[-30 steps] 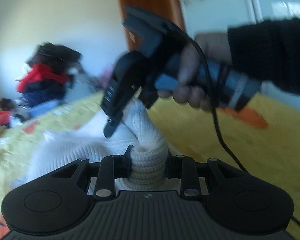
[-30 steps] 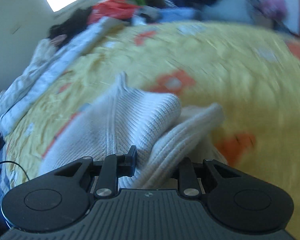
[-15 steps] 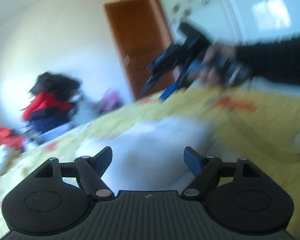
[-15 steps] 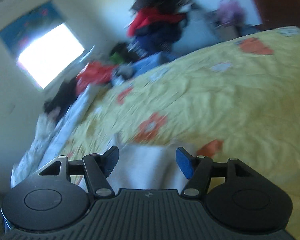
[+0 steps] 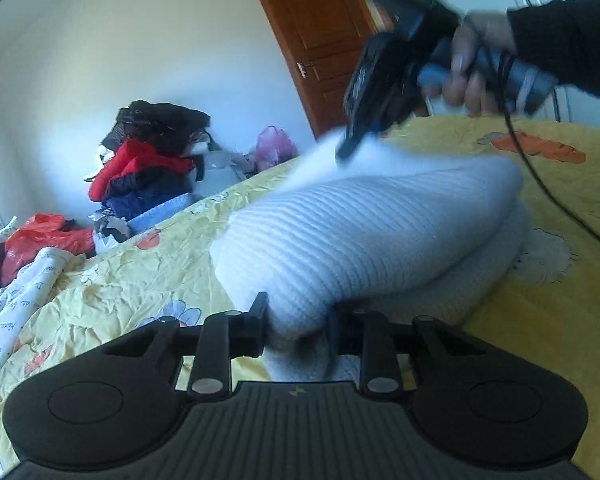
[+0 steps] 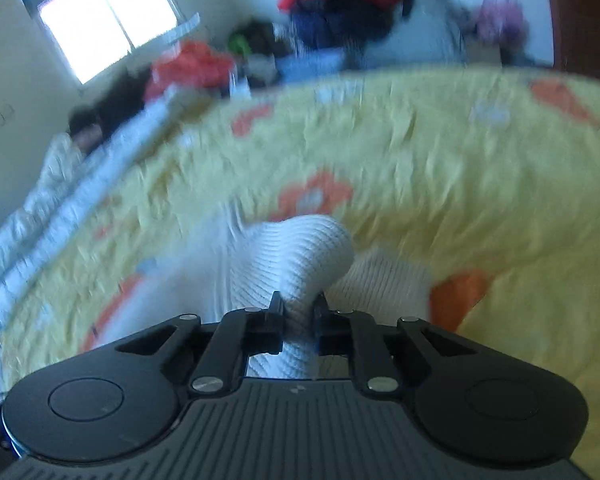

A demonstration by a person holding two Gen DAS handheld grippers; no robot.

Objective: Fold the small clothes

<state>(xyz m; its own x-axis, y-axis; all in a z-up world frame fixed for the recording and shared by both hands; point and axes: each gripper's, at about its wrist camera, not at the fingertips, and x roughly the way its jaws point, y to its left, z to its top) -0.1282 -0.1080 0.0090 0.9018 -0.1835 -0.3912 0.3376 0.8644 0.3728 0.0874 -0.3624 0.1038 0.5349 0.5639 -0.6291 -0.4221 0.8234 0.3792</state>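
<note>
White ribbed knit sweater (image 5: 364,236) lay bunched on the yellow bedsheet w/ orange flower prints (image 5: 548,304), one thick fold lifted. Left gripper (image 5: 296,330) was closing, pads pinching the near end of that fold. Right gripper (image 6: 298,316), clamped tight on another knit ridge, sat at the fold's far end. Beyond the sweater, by the wall: heap of red & dark clothes (image 5: 148,164); brown wooden door (image 5: 320,36) further right.

Both wrist cameras sit low and close over the bed (image 5: 548,288), angled down; each sees the knit (image 5: 364,232), clothes pile (image 5: 148,160) behind.
</note>
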